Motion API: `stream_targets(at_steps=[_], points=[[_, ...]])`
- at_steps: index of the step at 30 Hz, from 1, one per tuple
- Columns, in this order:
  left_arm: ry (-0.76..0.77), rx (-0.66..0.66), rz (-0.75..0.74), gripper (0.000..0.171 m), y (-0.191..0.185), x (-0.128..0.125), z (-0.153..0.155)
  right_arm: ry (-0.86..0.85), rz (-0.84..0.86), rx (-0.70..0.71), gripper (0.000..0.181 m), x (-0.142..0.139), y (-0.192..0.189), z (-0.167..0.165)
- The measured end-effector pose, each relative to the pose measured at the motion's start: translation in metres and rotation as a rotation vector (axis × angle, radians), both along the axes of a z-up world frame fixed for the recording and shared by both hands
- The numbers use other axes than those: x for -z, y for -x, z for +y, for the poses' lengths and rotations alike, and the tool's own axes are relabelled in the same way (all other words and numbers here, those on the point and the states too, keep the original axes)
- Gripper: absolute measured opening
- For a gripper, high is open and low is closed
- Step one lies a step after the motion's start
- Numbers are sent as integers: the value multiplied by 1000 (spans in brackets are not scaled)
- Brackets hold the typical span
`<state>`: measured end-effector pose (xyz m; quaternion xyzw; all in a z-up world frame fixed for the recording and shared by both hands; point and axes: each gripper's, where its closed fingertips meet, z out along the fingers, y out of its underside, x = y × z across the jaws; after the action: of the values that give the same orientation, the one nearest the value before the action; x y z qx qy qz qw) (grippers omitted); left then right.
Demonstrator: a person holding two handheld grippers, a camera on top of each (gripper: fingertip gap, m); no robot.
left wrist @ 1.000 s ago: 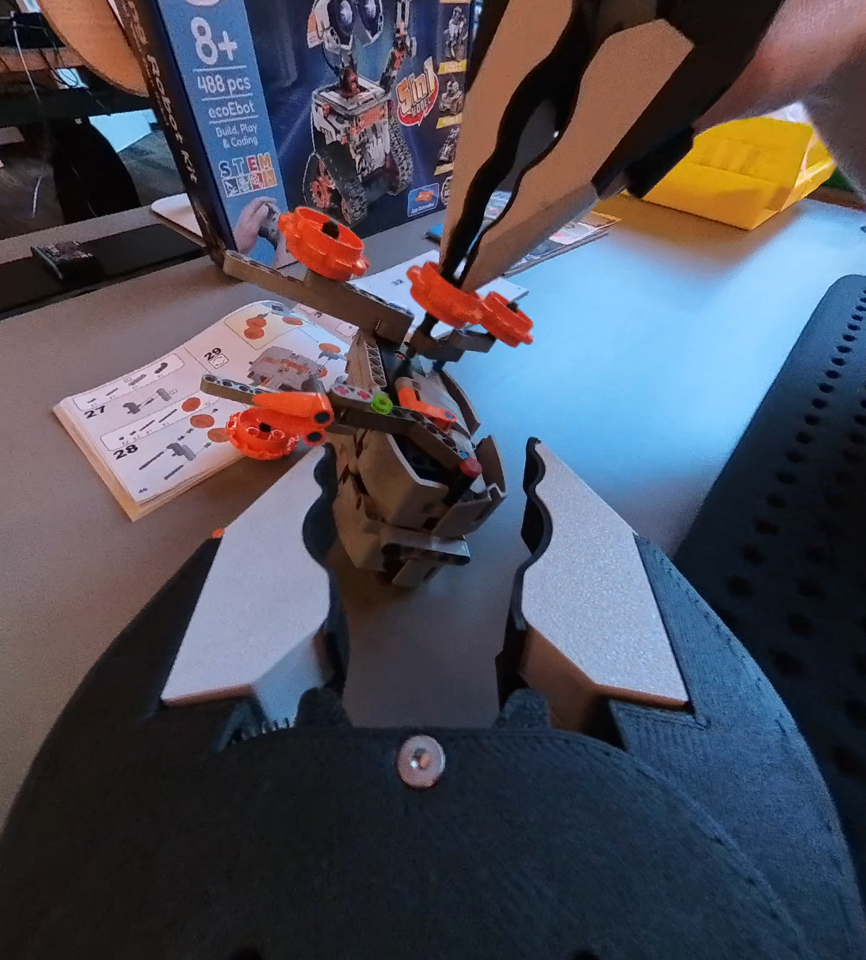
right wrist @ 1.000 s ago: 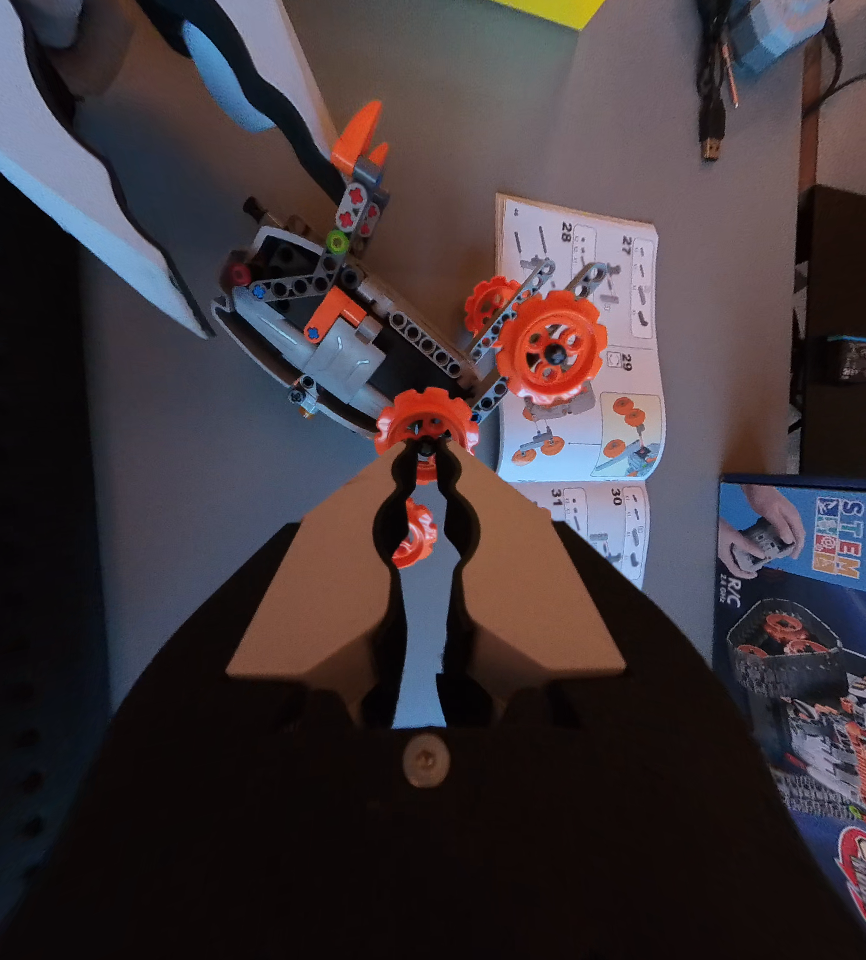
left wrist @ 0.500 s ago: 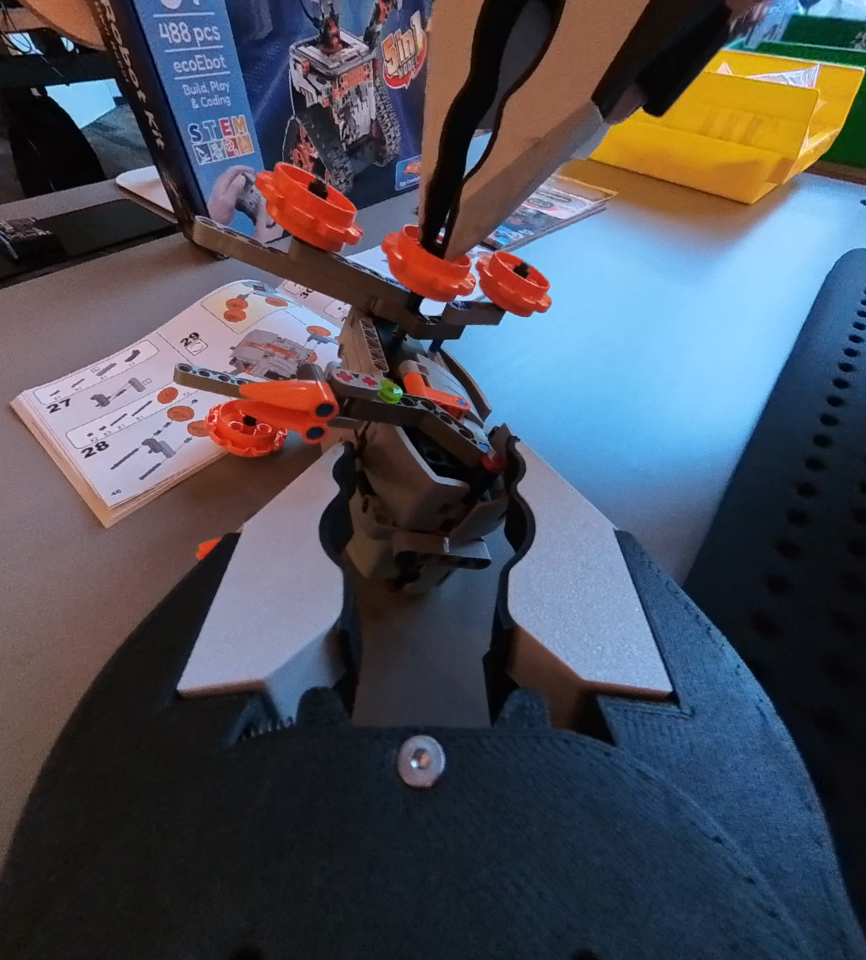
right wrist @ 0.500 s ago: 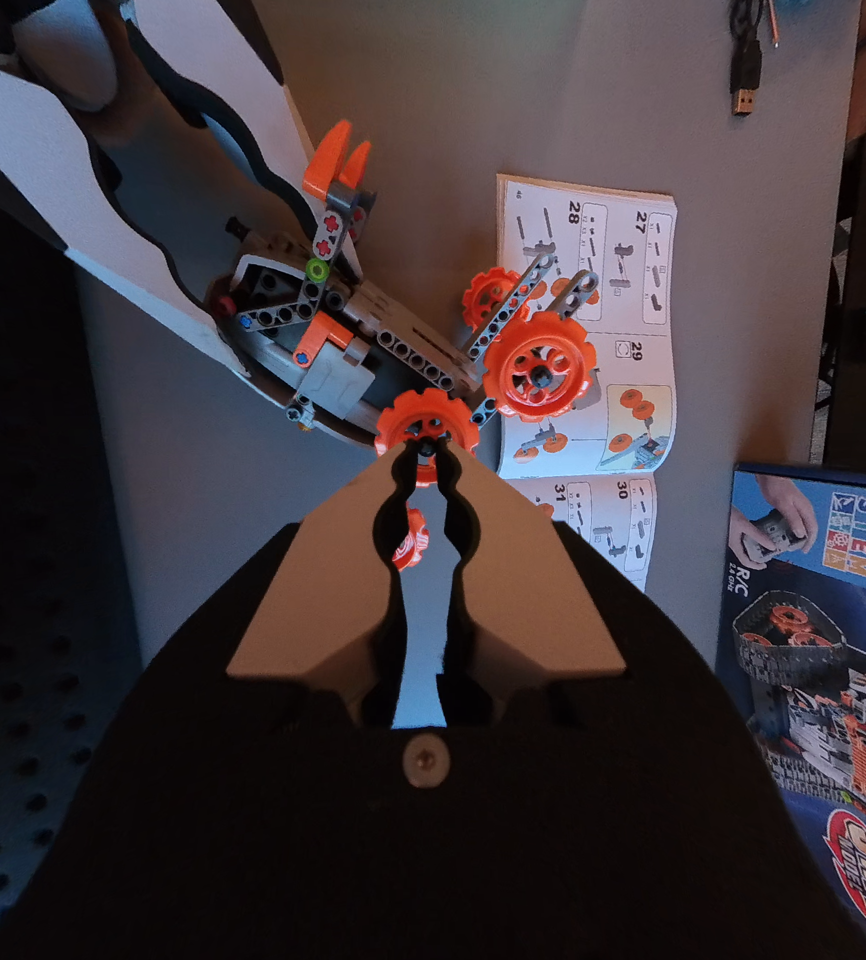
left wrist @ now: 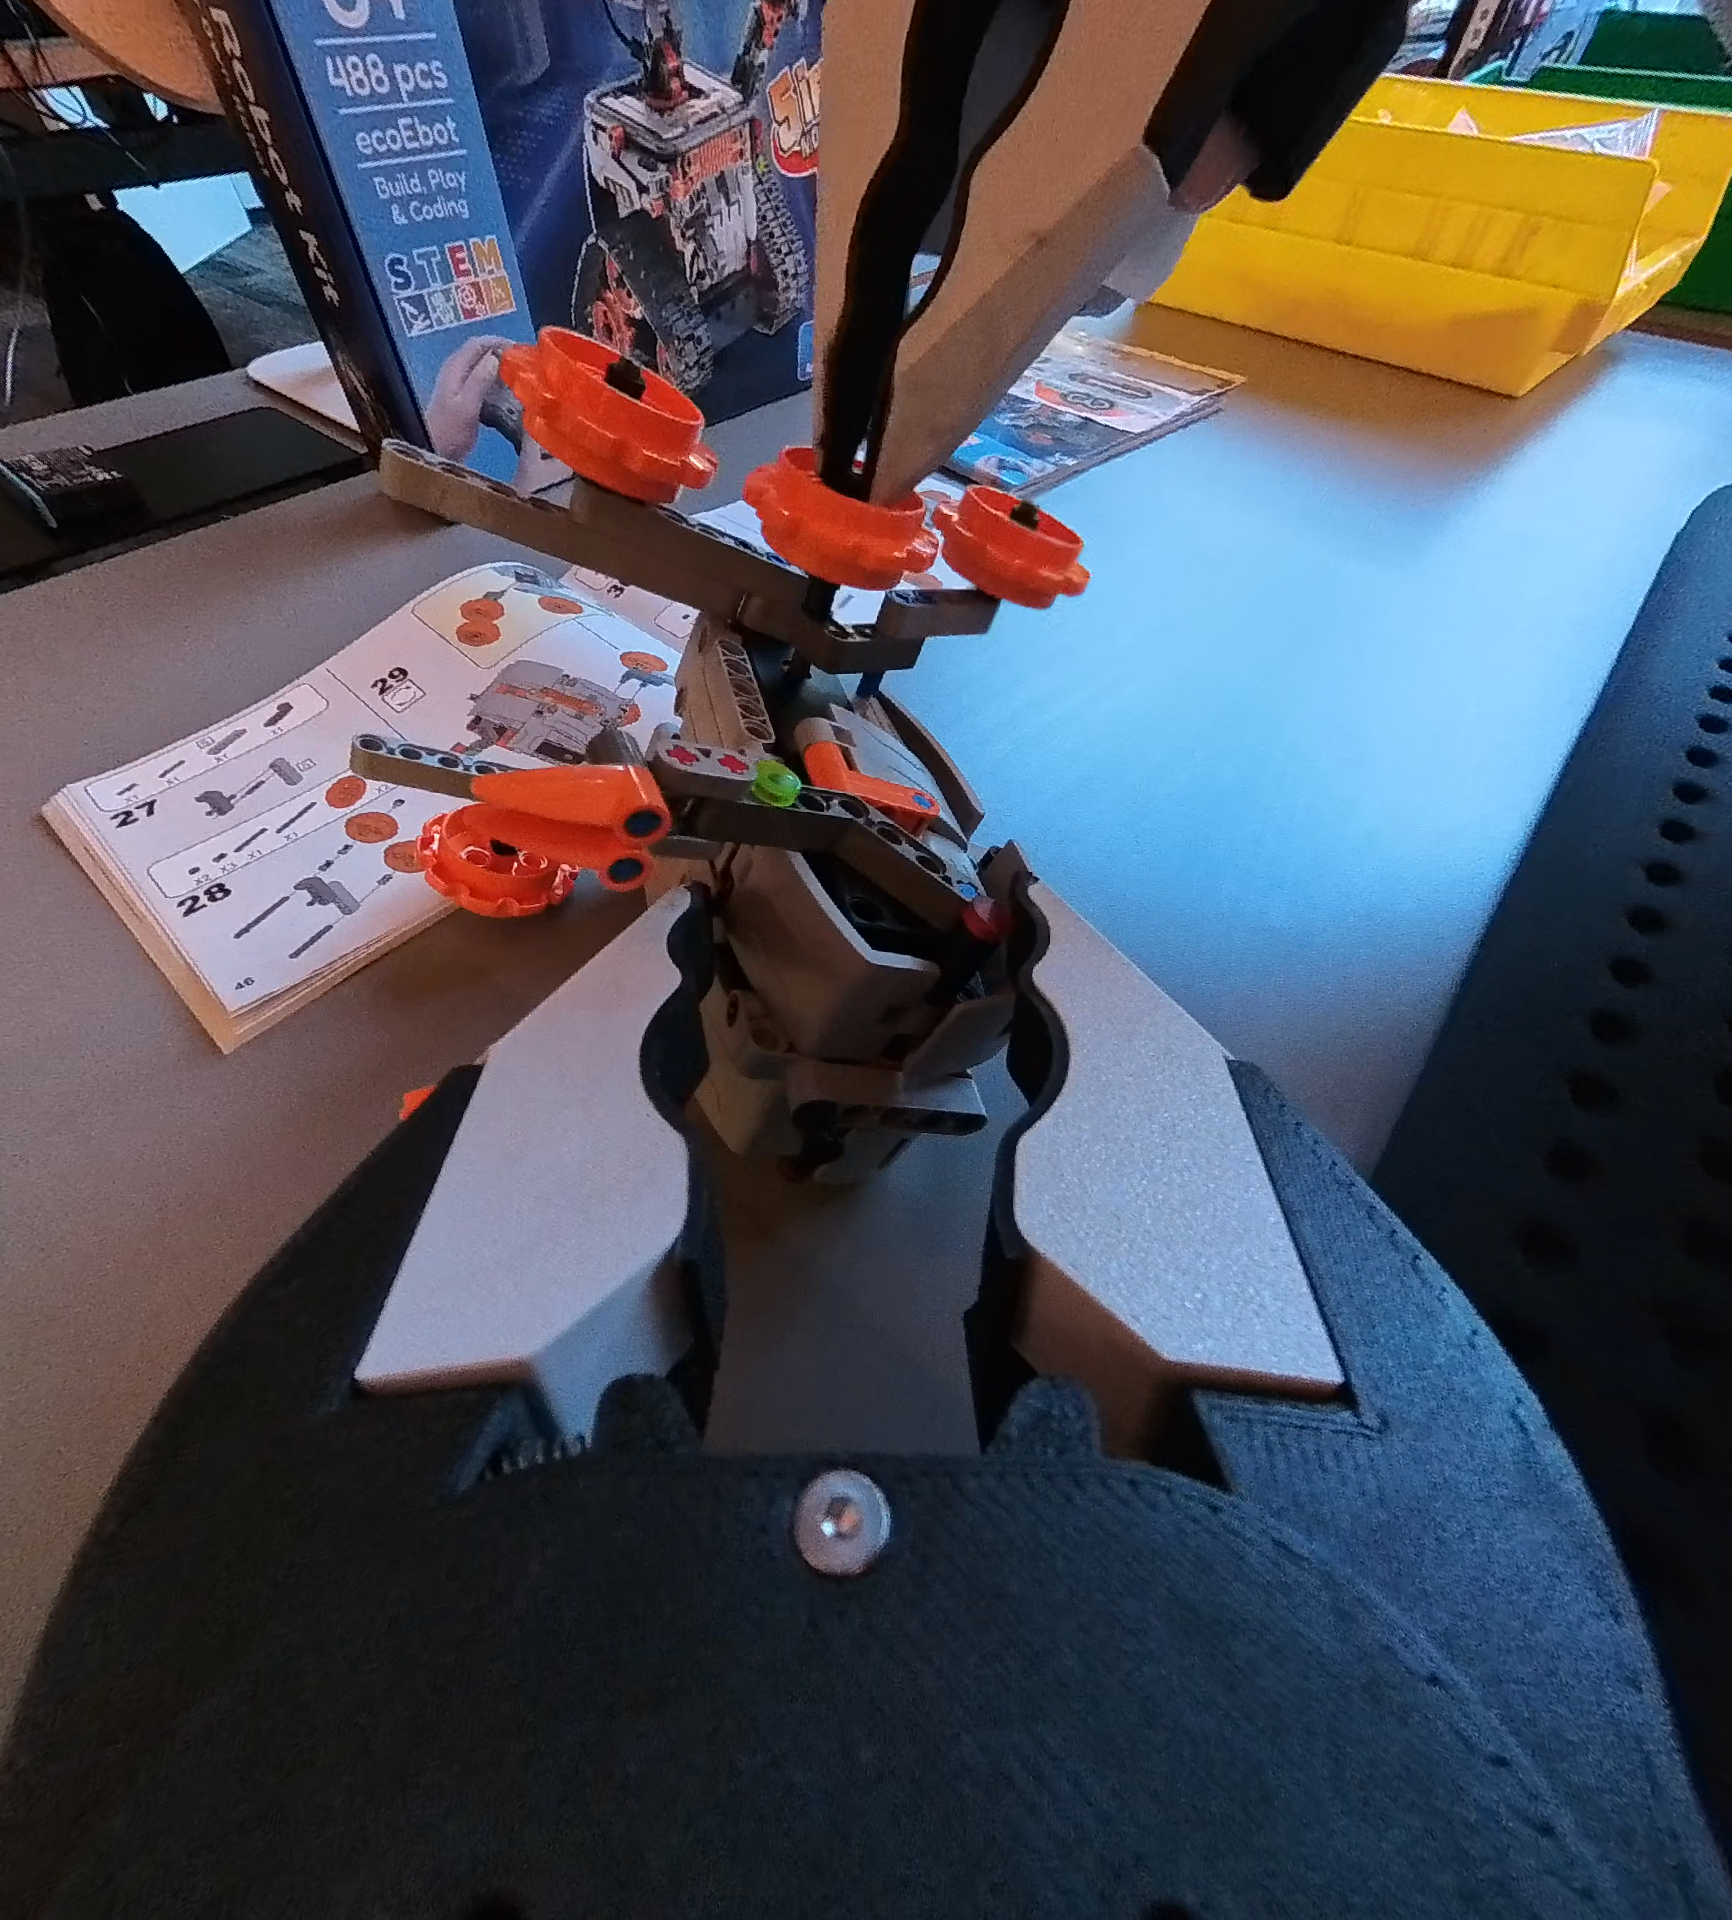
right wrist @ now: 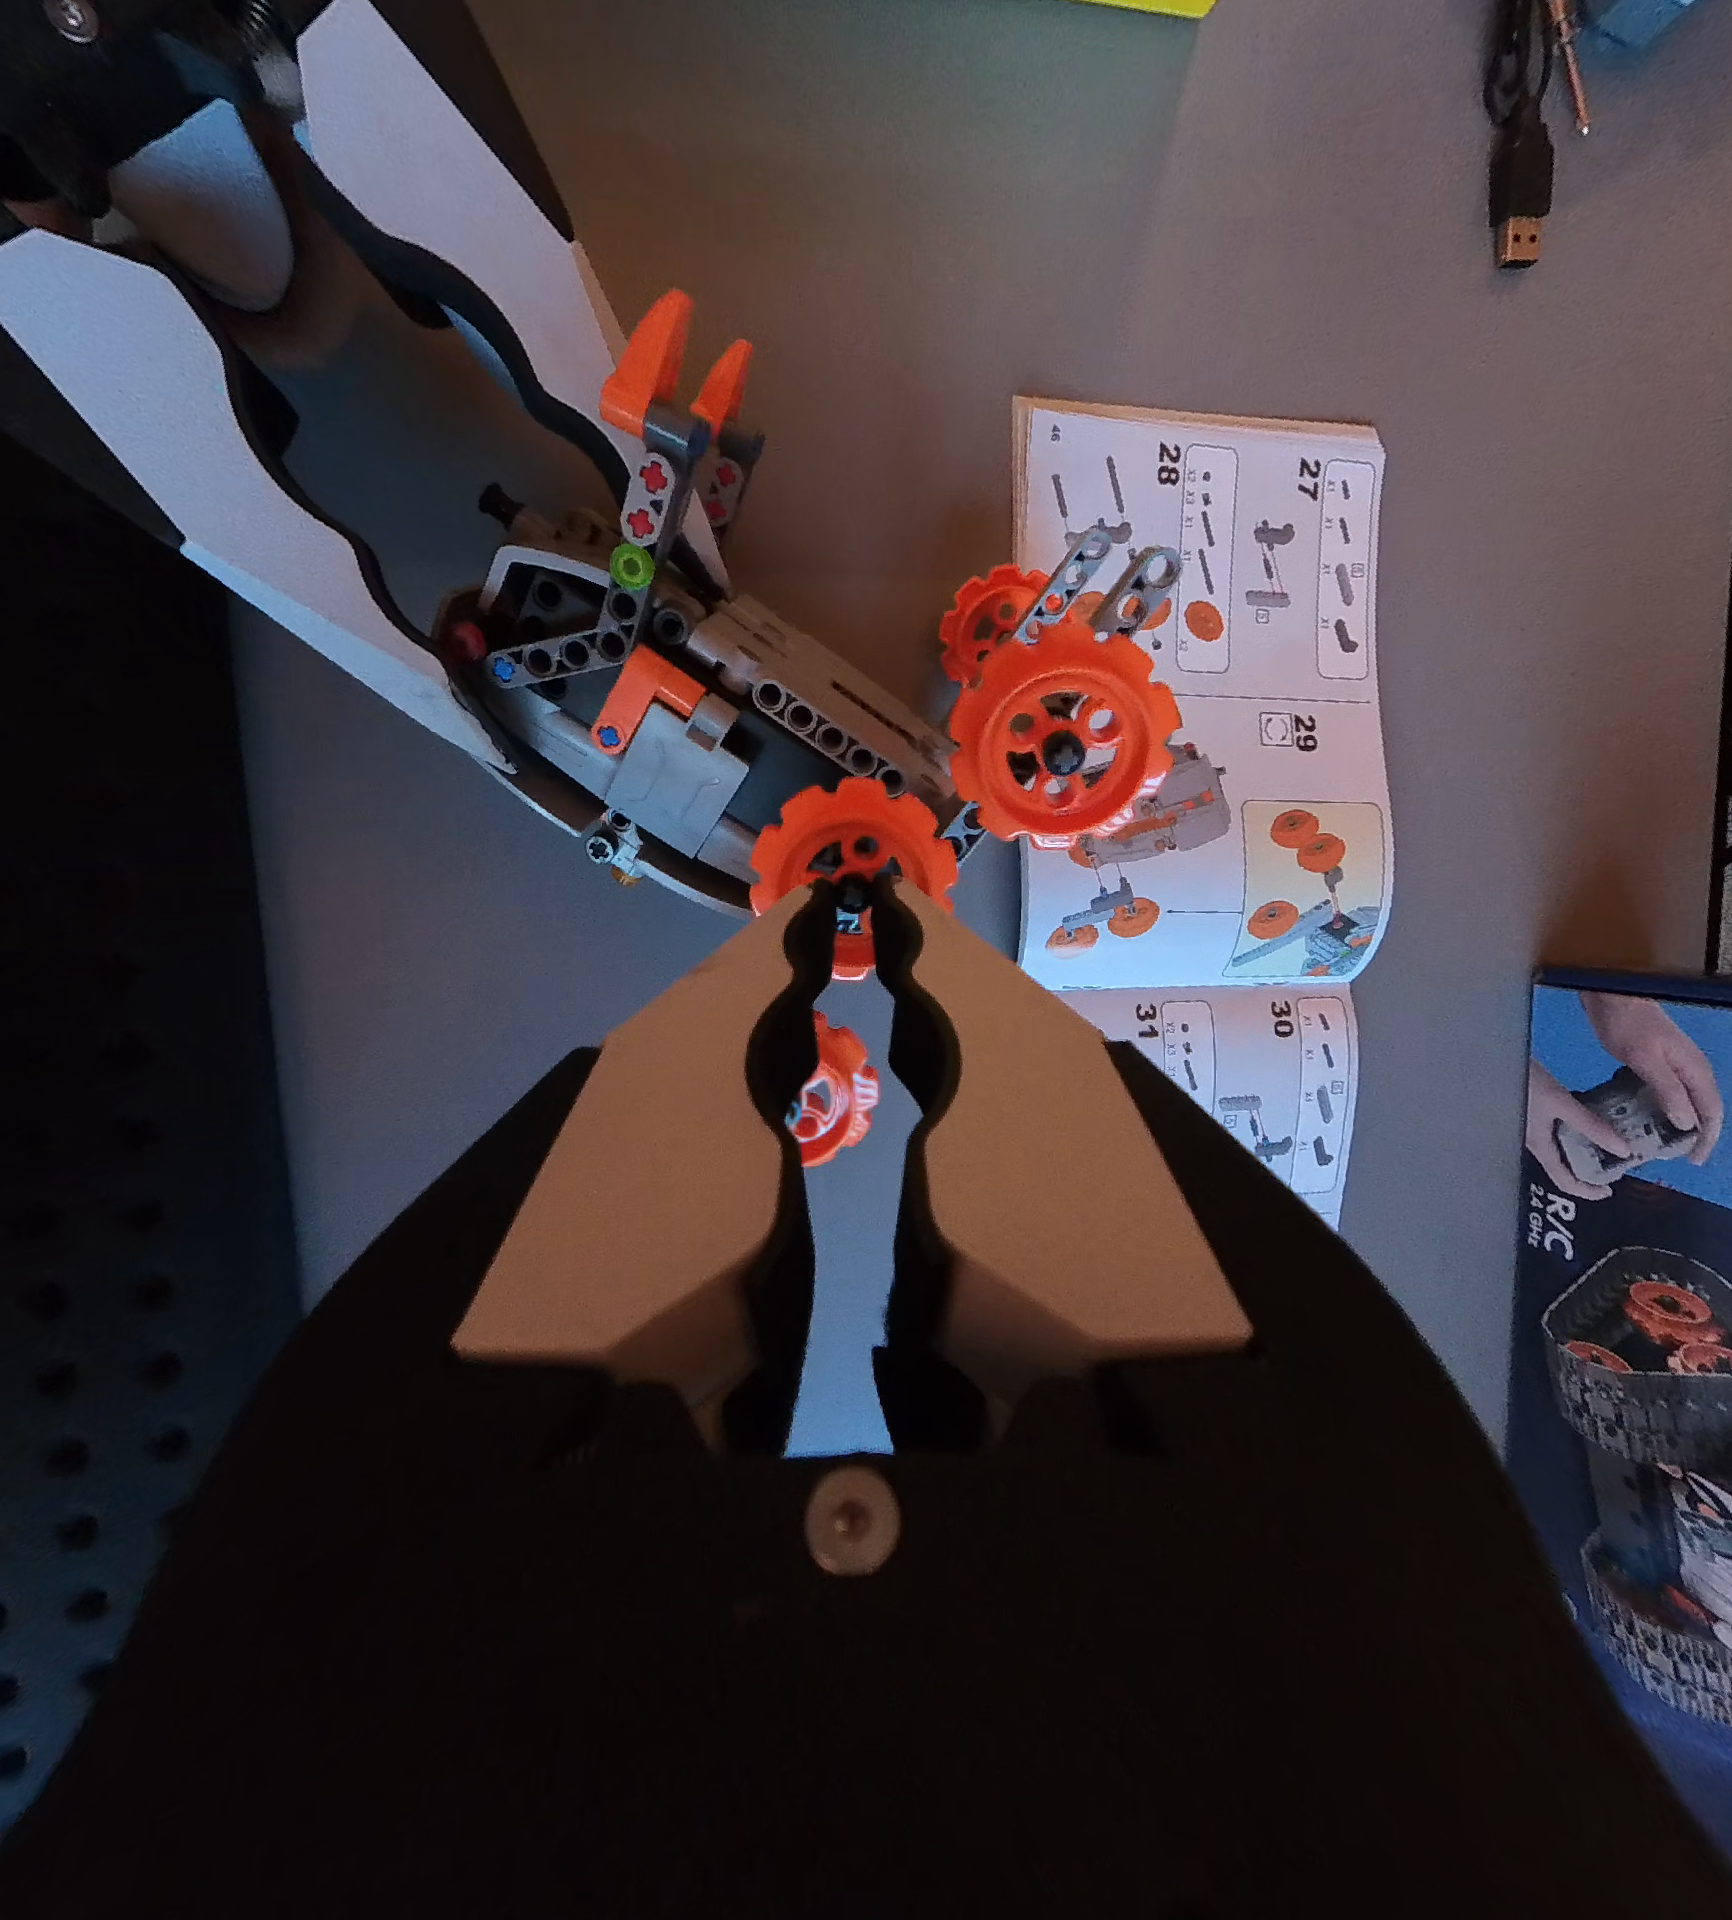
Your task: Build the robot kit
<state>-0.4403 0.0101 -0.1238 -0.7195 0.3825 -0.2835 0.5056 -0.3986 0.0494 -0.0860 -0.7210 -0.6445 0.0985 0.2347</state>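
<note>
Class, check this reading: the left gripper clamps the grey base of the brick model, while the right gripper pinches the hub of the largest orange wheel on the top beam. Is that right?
One detail is wrong. The right gripper pinches the hub of the middle orange wheel, not the largest orange wheel, which sits free beside it; the right wrist view shows this. The left gripper does clamp the brick model by its grey base.
</note>
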Motion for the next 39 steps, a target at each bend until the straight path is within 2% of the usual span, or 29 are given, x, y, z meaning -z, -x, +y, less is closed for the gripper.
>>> stream_targets(at_steps=[6, 15, 22, 26, 31, 39], points=[[-1, -1, 1, 56, 0, 0, 0, 1, 3, 13, 7, 0, 2, 1], [0, 0, -3, 56, 0, 0, 0, -102, -10, -155, 7, 0, 3, -3], [0, 0, -4, 56, 0, 0, -1, -145, 29, -213, 7, 0, 3, -3], [0, 0, -4, 56, 0, 0, -1, -104, 38, -158, 7, 0, 1, -1], [-2, -1, -4, 56, 0, 0, -1, -130, 36, -177, 7, 1, 1, -3], [0, -2, -5, 56, 0, 0, -1, -31, 87, -5, 7, 1, -1, 0]])
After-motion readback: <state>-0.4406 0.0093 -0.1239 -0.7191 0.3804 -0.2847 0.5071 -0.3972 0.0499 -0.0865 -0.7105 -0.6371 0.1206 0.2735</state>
